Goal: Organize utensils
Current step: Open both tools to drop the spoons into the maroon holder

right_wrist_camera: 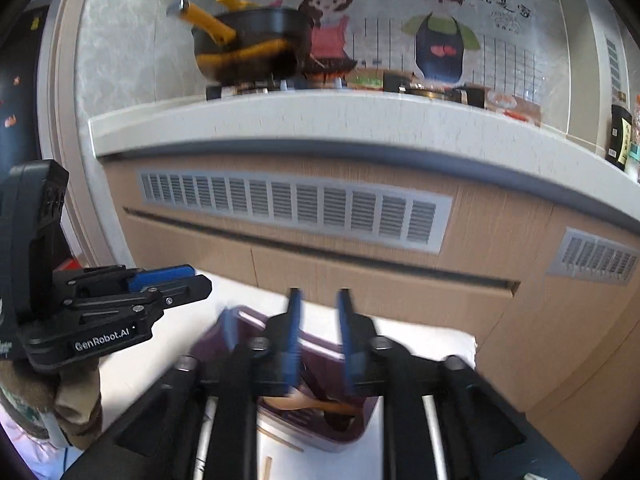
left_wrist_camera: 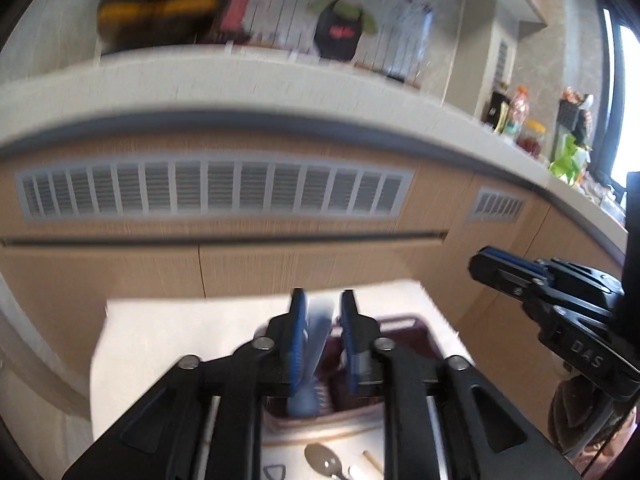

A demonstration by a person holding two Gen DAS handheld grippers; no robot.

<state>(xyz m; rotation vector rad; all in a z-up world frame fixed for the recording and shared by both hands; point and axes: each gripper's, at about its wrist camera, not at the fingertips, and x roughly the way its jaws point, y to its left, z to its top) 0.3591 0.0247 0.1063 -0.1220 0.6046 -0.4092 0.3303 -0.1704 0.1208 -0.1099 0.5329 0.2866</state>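
A dark purple utensil basket (left_wrist_camera: 360,408) stands on a white table (left_wrist_camera: 160,352). My left gripper (left_wrist_camera: 323,300) hangs above it, jaws parted; a blurred light blue spoon (left_wrist_camera: 314,360) stands between them with its bowl down in the basket, and grip is unclear. My right gripper (right_wrist_camera: 319,300) is open and empty above the same basket (right_wrist_camera: 320,432), where a wooden spoon (right_wrist_camera: 316,404) lies. A metal spoon (left_wrist_camera: 326,462) and chopsticks (left_wrist_camera: 370,462) lie on the table nearer me. The left gripper also shows in the right wrist view (right_wrist_camera: 192,280).
A wood-look cabinet front (right_wrist_camera: 360,280) with vent grilles stands just behind the table, under a white counter (right_wrist_camera: 280,116). A black pot with yellow handles (right_wrist_camera: 248,44) sits on a stove. Bottles and jars (left_wrist_camera: 520,120) stand at the counter's right. Loose chopsticks (right_wrist_camera: 280,440) lie beside the basket.
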